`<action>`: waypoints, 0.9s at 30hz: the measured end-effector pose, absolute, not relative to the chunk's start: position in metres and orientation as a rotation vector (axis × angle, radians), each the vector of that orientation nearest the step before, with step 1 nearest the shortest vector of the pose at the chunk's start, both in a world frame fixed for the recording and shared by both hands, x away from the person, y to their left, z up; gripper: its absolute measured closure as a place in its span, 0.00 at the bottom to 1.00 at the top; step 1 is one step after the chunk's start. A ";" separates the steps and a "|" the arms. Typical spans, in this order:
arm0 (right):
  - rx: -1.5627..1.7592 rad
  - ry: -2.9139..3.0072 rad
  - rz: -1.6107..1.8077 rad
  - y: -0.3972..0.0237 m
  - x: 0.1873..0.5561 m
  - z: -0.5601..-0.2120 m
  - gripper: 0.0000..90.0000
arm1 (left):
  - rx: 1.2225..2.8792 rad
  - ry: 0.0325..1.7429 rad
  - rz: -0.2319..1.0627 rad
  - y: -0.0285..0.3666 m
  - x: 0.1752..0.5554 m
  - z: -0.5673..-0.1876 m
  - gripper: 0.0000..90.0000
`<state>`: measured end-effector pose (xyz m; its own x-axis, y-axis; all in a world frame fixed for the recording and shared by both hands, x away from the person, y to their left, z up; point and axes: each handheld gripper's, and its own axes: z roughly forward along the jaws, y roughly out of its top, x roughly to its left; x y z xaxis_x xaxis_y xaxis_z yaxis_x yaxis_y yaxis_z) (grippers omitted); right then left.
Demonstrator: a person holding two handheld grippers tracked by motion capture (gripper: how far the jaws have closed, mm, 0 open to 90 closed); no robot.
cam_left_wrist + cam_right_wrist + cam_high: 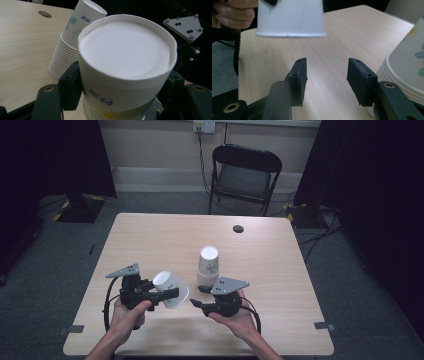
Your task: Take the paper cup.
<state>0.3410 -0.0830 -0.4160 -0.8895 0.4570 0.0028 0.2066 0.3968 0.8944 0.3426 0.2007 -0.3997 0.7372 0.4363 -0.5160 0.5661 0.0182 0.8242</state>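
The wooden table point(150, 240) is bare across its far half apart from a small round hole point(238, 228) near the far edge at 1 o'clock; open surface also lies toward 9 and 3 o'clock. The stack of paper cups point(207, 266) stands upside down at centre, bases up. At 8 o'clock from it, clear of the tabletop, the single paper cup point(171, 289) is clamped in the left gripper point(167, 295), its long axis tilted, base toward 11 o'clock, rim toward 5 o'clock. The right gripper point(199, 296), just beside the stack at 6 o'clock, has its jaws apart with nothing between them.
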 end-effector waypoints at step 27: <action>0.490 2.268 1.683 -0.069 0.337 -0.414 0.76 | 1.495 0.843 -0.331 0.192 0.346 -0.408 0.37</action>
